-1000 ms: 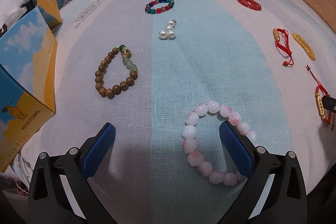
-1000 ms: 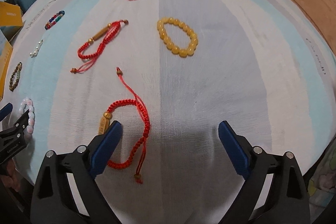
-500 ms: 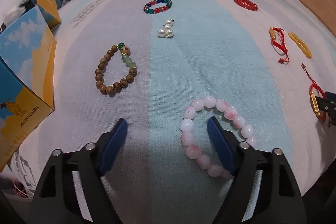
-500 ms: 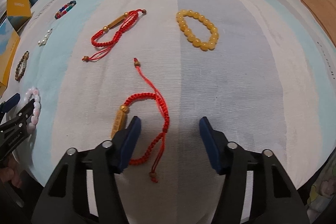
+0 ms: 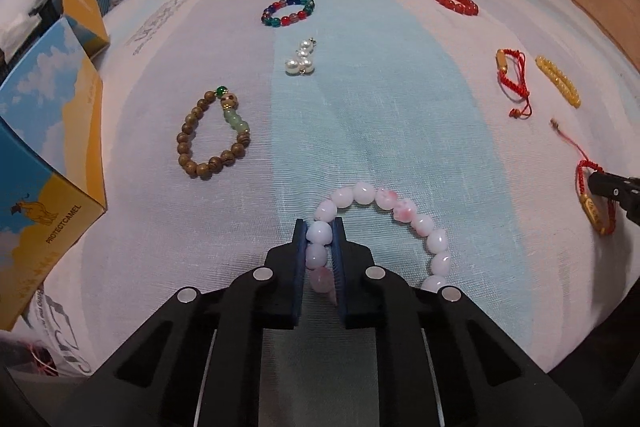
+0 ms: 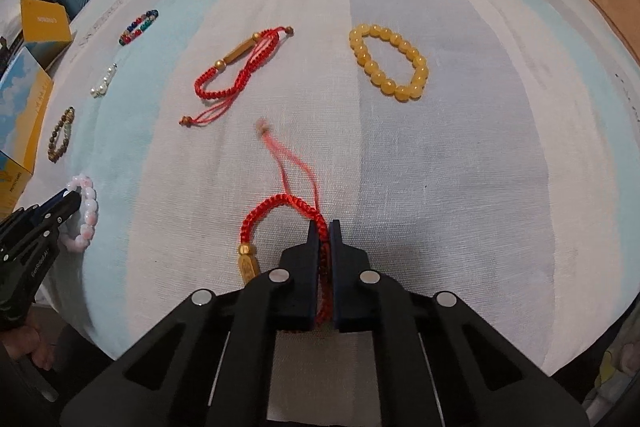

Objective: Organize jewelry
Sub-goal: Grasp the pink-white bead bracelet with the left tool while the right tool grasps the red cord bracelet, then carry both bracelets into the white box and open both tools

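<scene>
Low in the left wrist view, the left gripper (image 5: 319, 239) has its blue pads pressed against the pink-and-white bead bracelet (image 5: 400, 211), pinching the beads at the loop's left side while the rest of the loop curves away to the right on the striped cloth (image 5: 360, 107). Further up that frame lie a brown wooden bead bracelet with green stones (image 5: 212, 135) at centre left, a small cluster of pearls (image 5: 302, 61) above it, a multicoloured bead bracelet (image 5: 288, 11) near the top centre, and a red bead bracelet (image 5: 456, 2) at upper right. A blue and yellow cardboard box (image 5: 44, 155) stands at the left edge. In the right wrist view, the right gripper (image 6: 324, 235) is closed almost completely on the woven band of a red cord bracelet with a gold charm (image 6: 276, 211), near the bottom centre; its loop bulges left of the pads, the charm rests on the cloth just beside the left finger, and its loose cords trail up the frame, blurred. Above it lies a second red cord bracelet with a gold tube (image 6: 240, 71), and a yellow bead bracelet (image 6: 388, 63) sits at upper right, well apart from both.
</scene>
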Tool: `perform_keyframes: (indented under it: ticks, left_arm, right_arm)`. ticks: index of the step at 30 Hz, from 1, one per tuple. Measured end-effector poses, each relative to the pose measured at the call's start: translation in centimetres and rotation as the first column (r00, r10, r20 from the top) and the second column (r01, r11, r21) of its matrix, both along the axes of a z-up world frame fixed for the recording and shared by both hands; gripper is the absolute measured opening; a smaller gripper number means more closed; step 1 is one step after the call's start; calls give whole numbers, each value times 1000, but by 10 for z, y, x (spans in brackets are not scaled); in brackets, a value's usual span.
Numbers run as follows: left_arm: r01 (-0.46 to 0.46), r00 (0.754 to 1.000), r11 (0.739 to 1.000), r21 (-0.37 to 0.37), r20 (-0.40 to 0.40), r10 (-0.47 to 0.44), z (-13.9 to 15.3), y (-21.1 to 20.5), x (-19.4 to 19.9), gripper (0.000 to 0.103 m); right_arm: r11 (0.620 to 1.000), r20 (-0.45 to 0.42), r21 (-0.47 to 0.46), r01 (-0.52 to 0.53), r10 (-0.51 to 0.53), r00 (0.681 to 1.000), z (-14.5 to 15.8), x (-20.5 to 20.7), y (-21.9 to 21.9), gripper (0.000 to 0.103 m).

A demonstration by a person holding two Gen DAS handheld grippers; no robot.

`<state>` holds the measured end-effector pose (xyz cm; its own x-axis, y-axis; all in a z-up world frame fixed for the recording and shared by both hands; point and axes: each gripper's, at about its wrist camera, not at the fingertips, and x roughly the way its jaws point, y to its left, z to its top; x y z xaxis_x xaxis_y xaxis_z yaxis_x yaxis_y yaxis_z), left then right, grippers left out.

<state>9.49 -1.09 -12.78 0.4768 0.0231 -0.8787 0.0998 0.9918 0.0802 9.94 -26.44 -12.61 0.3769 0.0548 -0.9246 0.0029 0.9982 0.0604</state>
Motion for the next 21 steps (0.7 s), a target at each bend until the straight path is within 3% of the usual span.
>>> perform_keyframes:
  ticks: [21]
  left_arm:
    - [-23, 999, 998, -56, 26, 25, 40, 3, -11, 11]
  right_arm:
    - [1000, 96, -6, 13, -13, 995, 43, -22, 13, 3]
